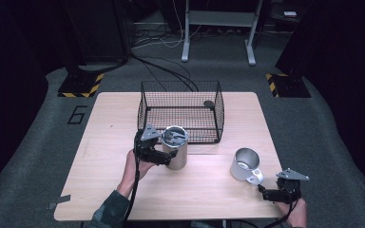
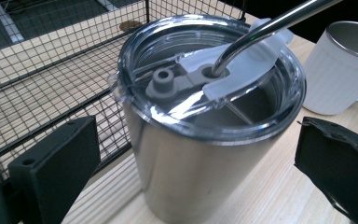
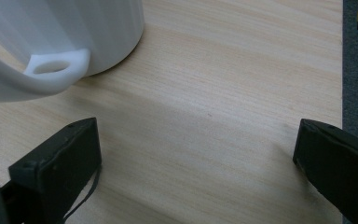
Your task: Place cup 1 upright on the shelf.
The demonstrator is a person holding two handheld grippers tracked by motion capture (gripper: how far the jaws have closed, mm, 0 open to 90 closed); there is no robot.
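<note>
The left tongs (image 1: 164,154) stand wide, one jaw on either side of the steel tumbler (image 1: 176,148), neither jaw touching it in the left gripper view; the step in hand looks like the approach for a grasp on that tumbler. The tumbler stands upright on the table (image 1: 204,190), just in front of the wire basket (image 1: 180,111), with a clear lid (image 2: 205,79) on top and a metal straw (image 2: 265,28) leaning out through it. The next move probably calls for closing the jaws square on the tumbler's wall, low enough to miss the lid's lip, then lifting straight up so the base clears the basket's front rim. To the right of the tumbler, well apart from it, stands the white mug (image 1: 244,165), its handle (image 3: 56,65) turned toward the right tongs (image 1: 266,192), which also gape wide over bare wood near the table's right edge. Open room lies between tumbler and mug; the tumbler's far side is tight against the basket.
</note>
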